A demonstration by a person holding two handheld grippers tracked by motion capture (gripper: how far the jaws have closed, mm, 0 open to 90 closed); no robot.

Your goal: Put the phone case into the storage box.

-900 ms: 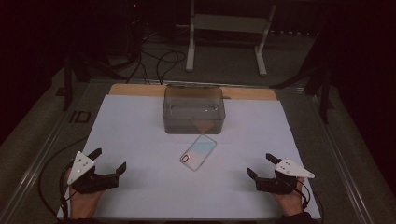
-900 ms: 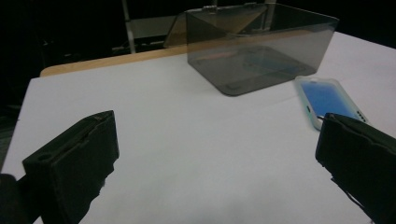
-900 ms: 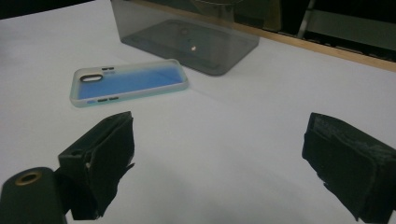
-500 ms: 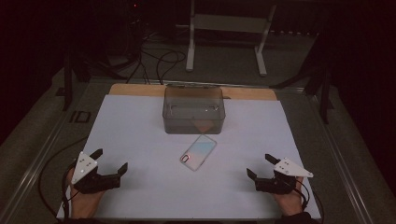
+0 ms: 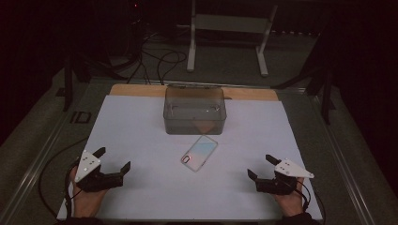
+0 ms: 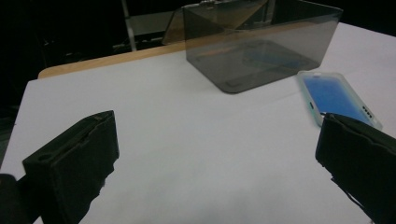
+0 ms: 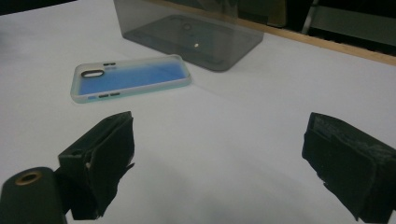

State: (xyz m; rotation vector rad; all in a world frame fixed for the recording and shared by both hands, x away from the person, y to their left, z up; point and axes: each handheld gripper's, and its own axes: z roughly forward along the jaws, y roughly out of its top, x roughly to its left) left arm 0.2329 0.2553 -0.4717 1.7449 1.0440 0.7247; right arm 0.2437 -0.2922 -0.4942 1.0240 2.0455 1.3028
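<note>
Presently, the phone case (image 5: 199, 153) is laid flat on the white sheet covering the table (image 5: 141, 122), just in front of the smoky transparent box (image 5: 195, 110) and apart from it, roughly midway between the two hands. Its long axis is set diagonally, with the camera cut-out end directed toward the near left and the opposite end toward the box. The left gripper (image 5: 110, 165) is held low at the near-left corner with its fingers (image 6: 77, 161) spread wide and nothing gripped; the right gripper (image 5: 261, 168) is held at the near right, likewise released and empty. Both are positioned well apart from the case, the right being judged marginally nearer. The case is found forward and inward of either gripper.
</note>
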